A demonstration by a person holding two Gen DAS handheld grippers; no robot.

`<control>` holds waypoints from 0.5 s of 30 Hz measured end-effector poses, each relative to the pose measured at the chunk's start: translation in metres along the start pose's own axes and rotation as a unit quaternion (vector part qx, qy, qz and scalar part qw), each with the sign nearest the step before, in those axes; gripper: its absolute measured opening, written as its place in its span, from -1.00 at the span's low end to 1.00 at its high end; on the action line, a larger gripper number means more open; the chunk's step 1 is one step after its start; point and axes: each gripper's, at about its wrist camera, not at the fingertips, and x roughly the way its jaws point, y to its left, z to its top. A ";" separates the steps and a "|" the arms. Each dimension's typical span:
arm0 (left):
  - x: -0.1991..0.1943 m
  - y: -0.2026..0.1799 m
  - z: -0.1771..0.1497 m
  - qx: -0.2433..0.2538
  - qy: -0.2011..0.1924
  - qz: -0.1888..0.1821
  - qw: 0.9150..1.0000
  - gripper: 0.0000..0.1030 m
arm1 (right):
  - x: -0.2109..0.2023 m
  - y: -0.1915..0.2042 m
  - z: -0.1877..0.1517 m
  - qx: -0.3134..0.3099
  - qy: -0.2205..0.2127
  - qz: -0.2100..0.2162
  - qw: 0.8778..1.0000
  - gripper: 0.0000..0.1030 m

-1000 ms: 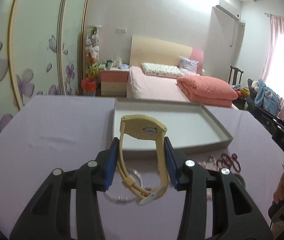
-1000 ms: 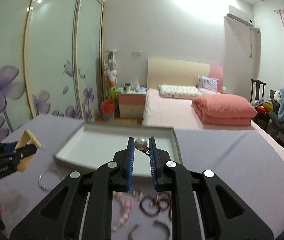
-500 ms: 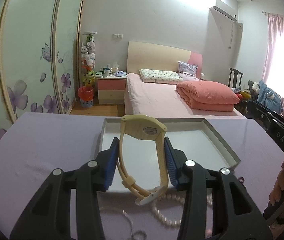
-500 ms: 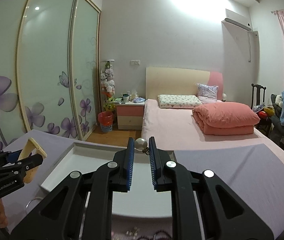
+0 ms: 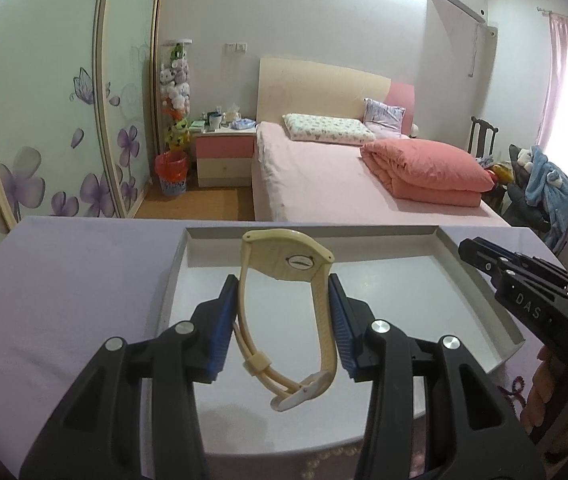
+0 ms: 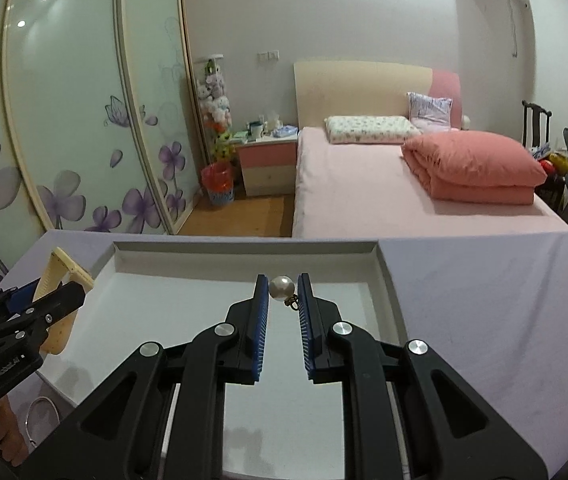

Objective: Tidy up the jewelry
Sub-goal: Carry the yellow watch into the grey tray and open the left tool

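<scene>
Left gripper clamps cream strapped wristwatch; right gripper pinches round pearl earring by the tips. Risk: pearl rolling out beyond shallow grey tray.

bed centre, pink | quilt folded, right on bed | nightstand left of bed | red bin beside nightstand | wardrobe left
</scene>
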 end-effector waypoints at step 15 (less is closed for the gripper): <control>0.027 0.005 -0.010 -0.006 0.027 -0.002 1.000 -0.08 | -0.003 -0.008 0.007 0.012 -0.007 -0.002 1.000 -0.06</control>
